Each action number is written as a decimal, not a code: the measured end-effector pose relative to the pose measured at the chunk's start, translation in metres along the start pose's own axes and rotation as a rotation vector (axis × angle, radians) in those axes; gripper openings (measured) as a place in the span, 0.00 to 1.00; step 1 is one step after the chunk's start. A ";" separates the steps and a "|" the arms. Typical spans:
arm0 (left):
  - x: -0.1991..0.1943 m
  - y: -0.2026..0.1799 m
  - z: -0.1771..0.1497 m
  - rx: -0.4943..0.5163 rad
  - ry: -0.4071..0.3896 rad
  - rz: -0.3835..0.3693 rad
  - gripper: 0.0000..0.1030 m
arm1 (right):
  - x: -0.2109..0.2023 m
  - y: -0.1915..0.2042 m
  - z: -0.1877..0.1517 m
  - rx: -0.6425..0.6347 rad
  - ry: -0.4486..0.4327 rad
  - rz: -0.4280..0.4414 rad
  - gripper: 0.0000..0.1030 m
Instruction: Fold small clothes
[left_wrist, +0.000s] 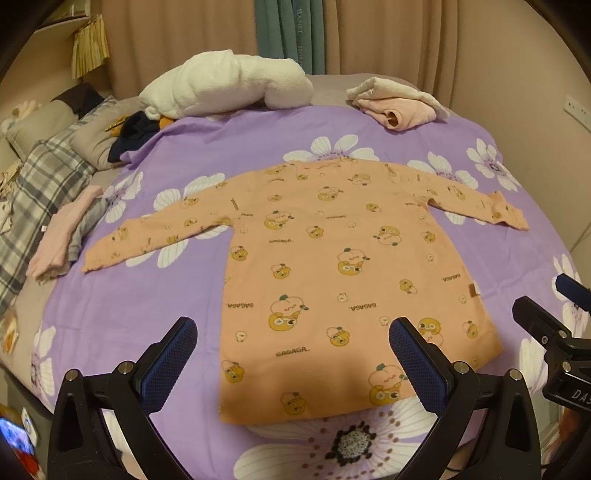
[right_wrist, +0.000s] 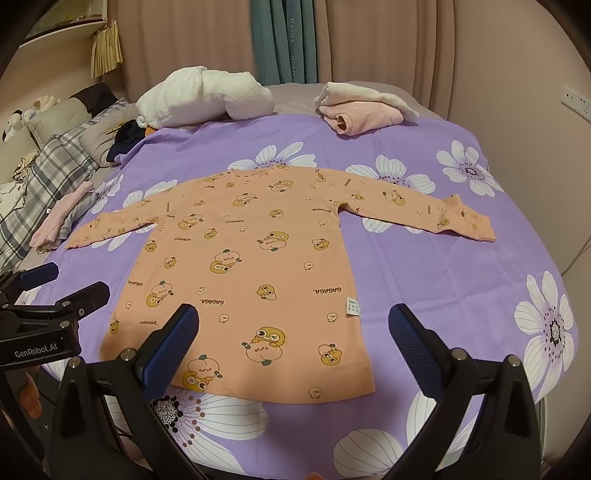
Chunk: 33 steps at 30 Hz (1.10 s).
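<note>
The left gripper (left_wrist: 293, 363) and right gripper (right_wrist: 293, 358) are being held wide apart and empty above the hem of the orange shirt (left_wrist: 332, 266), which is being displayed flat, sleeves outspread, on the purple floral bed (left_wrist: 147, 317). Beyond it, a white towel (left_wrist: 229, 85) and folded pink clothes (left_wrist: 399, 103) are being kept.

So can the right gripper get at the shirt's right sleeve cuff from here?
Probably yes. The right gripper is open above the orange shirt hem, and the cuff lies flat on bare purple sheet with nothing on or beside it. It would need to travel forward and right.
</note>
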<state>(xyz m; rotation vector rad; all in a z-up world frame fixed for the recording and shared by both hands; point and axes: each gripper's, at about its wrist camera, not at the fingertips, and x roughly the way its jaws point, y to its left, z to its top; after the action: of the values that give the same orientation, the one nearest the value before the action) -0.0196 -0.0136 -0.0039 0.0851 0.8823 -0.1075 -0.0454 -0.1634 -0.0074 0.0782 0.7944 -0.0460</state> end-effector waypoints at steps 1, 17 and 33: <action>0.000 0.000 0.000 0.000 0.000 0.000 1.00 | 0.000 0.000 0.000 0.000 0.000 0.000 1.00; 0.001 0.001 0.000 0.002 0.004 0.000 1.00 | 0.000 -0.003 0.000 0.002 -0.002 0.000 1.00; 0.001 0.001 0.000 0.003 0.005 0.002 1.00 | 0.000 -0.004 -0.001 0.005 0.000 0.000 1.00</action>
<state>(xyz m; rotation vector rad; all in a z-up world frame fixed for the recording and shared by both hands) -0.0188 -0.0129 -0.0042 0.0887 0.8870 -0.1069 -0.0459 -0.1668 -0.0081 0.0829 0.7944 -0.0481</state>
